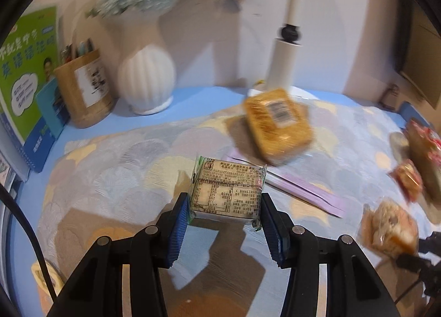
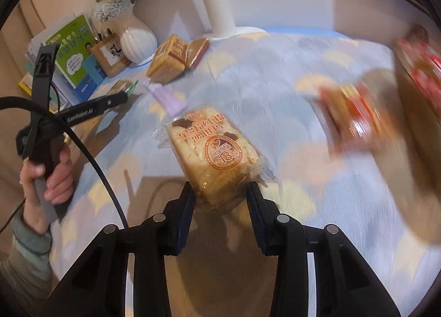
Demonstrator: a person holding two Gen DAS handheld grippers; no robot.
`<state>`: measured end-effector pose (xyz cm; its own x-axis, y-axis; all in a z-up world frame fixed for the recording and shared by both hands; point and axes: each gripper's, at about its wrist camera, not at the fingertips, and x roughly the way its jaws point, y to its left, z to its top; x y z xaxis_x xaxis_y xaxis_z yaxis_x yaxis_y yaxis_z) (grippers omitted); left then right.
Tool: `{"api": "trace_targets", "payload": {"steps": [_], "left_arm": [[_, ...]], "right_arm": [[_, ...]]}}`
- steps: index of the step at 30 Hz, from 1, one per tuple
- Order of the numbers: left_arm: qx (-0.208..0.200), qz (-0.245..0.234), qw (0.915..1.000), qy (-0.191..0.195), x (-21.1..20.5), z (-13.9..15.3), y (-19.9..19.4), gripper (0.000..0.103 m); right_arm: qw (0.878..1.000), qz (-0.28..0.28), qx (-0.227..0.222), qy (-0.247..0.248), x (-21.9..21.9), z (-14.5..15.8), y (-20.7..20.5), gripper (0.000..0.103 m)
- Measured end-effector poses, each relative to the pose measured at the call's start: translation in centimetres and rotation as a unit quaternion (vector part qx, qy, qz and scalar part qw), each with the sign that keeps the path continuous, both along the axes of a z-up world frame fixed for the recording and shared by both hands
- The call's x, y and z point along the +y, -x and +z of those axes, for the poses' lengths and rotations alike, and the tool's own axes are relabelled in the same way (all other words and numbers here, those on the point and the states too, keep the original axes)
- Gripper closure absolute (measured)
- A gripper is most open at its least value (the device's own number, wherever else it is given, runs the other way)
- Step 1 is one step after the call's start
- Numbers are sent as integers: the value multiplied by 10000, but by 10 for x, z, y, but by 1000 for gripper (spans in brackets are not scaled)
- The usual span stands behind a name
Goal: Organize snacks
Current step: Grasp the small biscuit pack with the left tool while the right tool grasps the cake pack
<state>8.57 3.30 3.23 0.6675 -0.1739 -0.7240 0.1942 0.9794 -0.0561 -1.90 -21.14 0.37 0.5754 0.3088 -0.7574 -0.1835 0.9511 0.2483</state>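
Your left tongs (image 1: 224, 231) are clamped on the green-edged snack pack (image 1: 228, 190), pads on both short sides, label face up, pack lifted just clear of the patterned counter (image 1: 110, 179). Your right tongs (image 2: 220, 215) are closed on the near end of the egg cake pack (image 2: 215, 157); only the bottom edge sits between the pads, the rest sticks out far and tilted.

Rest of the snacks:
- brown biscuit pack (image 1: 278, 126) far centre, next to the white lamp base (image 1: 279, 60)
- purple sachet (image 1: 300, 187) just beyond the left tongs
- red-wrapped packs (image 2: 355, 118) right, blurred, can't read them
- a box or tray at the far right edge, too blurred to say what it is

Risks:
- Right grip is shallow and on soft cake in slippery film. Swing fast and it pivots or slides out. Squeeze harder and you crush it.
- Left pack is held by its wrapper sides; film could slip if you tilt it.
- Both tongs sit close together. Cross paths and the held packs collide.
- White vase (image 1: 147, 79) and pen holder (image 1: 85, 90) stand far left; a wide left swing could tip them.
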Motion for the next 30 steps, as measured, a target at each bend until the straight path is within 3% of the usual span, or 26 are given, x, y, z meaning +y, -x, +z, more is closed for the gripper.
{"api": "trace_targets", "payload": {"steps": [3, 5, 7, 12, 14, 17, 22, 26, 27, 30], "left_arm": [[94, -238, 9997, 14, -14, 4, 19, 54], [112, -396, 9992, 22, -25, 8, 39, 54], [134, -470, 9988, -9, -35, 11, 55, 54], [49, -571, 9982, 175, -47, -1, 79, 54], [4, -441, 9990, 63, -48, -3, 80, 54], [-245, -360, 9987, 277, -40, 3, 84, 54], [-203, -251, 9983, 481, -31, 2, 82, 54], [-164, -248, 9979, 575, -29, 1, 80, 54], [-160, -256, 9979, 571, -30, 1, 80, 54], [-191, -299, 9980, 522, -31, 1, 82, 54]], "right_arm": [[9999, 95, 78, 47, 3, 1, 23, 63], [9993, 333, 155, 18, 5, 1, 32, 53], [9991, 407, 114, -37, 3, 4, 42, 35], [9994, 243, -183, 158, -7, 12, 44, 30], [9992, 313, -211, 101, -8, 12, 35, 27], [9986, 468, -233, 43, 0, 10, 17, 27], [9977, 577, -221, 262, 17, -3, -7, 27], [9958, 665, -369, 514, 22, -4, 0, 26], [9955, 636, -391, 589, 23, -5, 1, 28], [9917, 563, -514, 1033, 34, -6, 4, 50]]}}
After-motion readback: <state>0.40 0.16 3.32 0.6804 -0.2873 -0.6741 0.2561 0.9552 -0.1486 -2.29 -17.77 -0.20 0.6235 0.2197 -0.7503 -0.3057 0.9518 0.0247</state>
